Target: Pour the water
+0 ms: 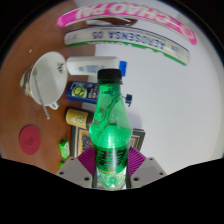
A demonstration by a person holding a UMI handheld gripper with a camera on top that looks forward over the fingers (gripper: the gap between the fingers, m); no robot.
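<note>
On the brown bench (25,100) lie boxes; one box (125,38) reads "ACROSENSA 05". The gripper (110,165) is clenched on a green bottle (108,125), upright between its fingers, near a white cup (48,78).

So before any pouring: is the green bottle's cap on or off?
On: a black cap tops the upright green bottle, held in the hand-held gripper.

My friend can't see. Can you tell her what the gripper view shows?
A green plastic bottle with a black cap stands gripped between the fingers of the hand-held gripper. Beyond it, a white cup and small boxes sit on a brown table.
</note>
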